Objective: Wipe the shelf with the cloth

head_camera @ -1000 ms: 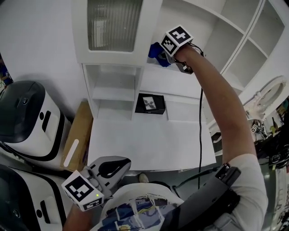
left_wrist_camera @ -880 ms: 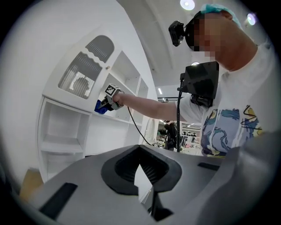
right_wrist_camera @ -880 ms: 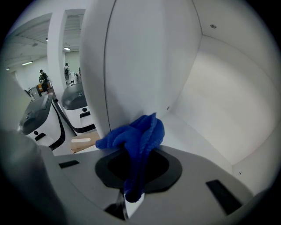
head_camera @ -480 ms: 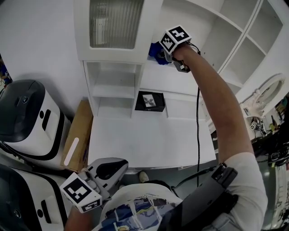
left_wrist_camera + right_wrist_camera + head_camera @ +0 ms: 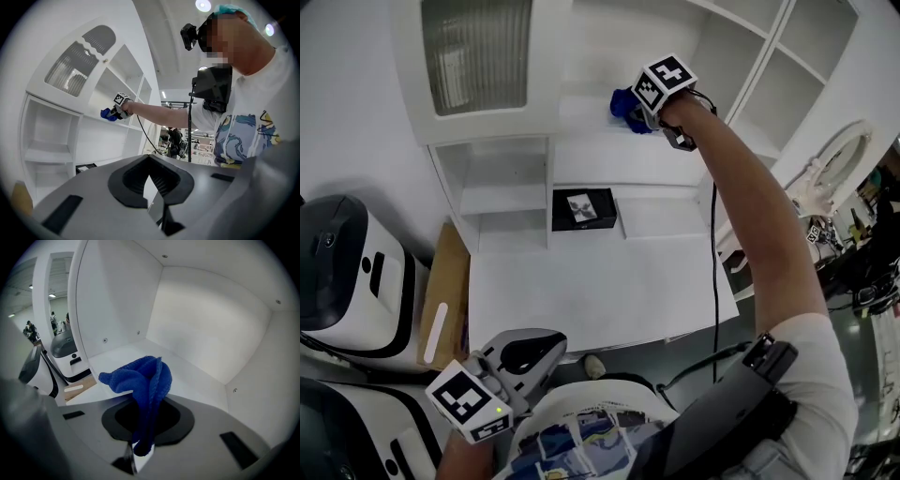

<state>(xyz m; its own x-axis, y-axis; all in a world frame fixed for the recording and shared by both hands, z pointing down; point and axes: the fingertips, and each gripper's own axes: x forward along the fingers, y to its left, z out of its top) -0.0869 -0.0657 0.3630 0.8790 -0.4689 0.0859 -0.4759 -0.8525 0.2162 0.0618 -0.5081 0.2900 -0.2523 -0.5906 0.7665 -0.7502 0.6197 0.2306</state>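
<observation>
While the right hand-held gripper (image 5: 140, 448) pinches the crumpled blue terry cloth (image 5: 146, 378) over the white cupboard shelf (image 5: 197, 380), I'd press it flat and sweep evenly into the back corners; the left hand-held gripper (image 5: 157, 206), jaws pressed together on nothing, hangs at waist level

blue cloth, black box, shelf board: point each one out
blue cloth (image 5: 146, 376): right gripper view, on the bunched fold at its top.
black box (image 5: 584, 209): head view, on its top face.
shelf board (image 5: 115, 357): right gripper view, on bare surface left of the cloth.
</observation>
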